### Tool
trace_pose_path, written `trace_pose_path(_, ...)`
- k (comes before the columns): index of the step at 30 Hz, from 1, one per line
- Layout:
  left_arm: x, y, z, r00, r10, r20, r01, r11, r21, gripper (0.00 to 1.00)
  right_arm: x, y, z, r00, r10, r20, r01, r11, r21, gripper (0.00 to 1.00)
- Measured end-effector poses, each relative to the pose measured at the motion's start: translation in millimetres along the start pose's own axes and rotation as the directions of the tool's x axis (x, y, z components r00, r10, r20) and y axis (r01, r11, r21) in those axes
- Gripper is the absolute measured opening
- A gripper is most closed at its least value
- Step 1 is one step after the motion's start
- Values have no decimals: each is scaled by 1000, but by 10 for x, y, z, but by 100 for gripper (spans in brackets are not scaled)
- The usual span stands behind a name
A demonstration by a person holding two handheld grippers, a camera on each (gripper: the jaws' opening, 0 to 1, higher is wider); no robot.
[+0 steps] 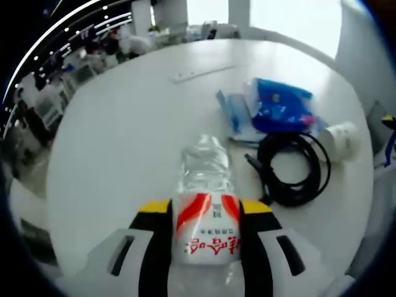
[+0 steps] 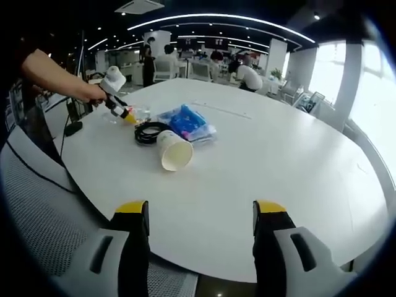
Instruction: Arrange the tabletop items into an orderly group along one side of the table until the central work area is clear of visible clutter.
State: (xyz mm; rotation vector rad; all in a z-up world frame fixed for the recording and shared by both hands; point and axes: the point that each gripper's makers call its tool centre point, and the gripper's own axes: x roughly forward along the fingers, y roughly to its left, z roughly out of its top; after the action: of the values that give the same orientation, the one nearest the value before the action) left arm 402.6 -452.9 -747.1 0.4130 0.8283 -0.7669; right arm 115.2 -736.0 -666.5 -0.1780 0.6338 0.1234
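White and round, the table (image 2: 291,179) takes up most of both views, set in an open office with ceiling light strips, desks and seated people behind it, and a mesh chair (image 2: 43,210) tucked against its near edge in the right gripper view. On the table the clutter sits in one loose cluster: a blue plastic packet (image 1: 276,105) lies on a flat blue-and-white pack (image 1: 235,117), a coiled black cable (image 1: 294,167) lies just beside them, and a white paper cup (image 1: 340,141) rests on its side next to the coil. A thin pale strip (image 1: 201,73) lies apart, farther out on the table. In the right gripper view the same group appears with the paper cup (image 2: 174,151) nearest, mouth toward the camera, the black cable (image 2: 148,132) and blue packet (image 2: 185,122) behind it. The left gripper (image 1: 204,213) has its yellow-tipped black jaws pressed against either side of a clear water bottle (image 1: 205,204) with a red-and-white label, the bottle lying along the jaws over the table. That left gripper (image 2: 127,114) also shows in the right gripper view, held in a person's hand (image 2: 93,93) at the table's far left. The right gripper (image 2: 201,213) stands with its jaws spread wide, nothing between them, over the near table edge.
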Motion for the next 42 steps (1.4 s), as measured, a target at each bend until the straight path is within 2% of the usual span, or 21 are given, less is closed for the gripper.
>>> trace_pose_path(11, -112, -50, -89, 998, -35, -61, 38, 997, 62, 37, -4, 1, 20, 1000, 3, 12, -3, 1000, -3, 67)
trace_pose_path(22, -213, -85, -113, 993, -63, -100, 75, 989, 126, 38, -5, 19, 32, 1000, 10, 16, -10, 1000, -9, 67)
trace_pose_path(27, -273, -156, -112, 989, -89, -119, 111, 974, 196, 38, -4, 37, 40, 1000, 16, 15, -15, 1000, -20, 67)
trace_pose_path(38, -364, -248, -159, 981, -109, -162, 152, 947, 282, 37, 1, 103, 79, 999, 31, 17, -29, 996, -87, 68)
trace_pose_path(42, -427, -292, -212, 974, -114, -198, 179, 919, 351, 37, 6, 151, 108, 998, 52, 22, -49, 992, -115, 68)
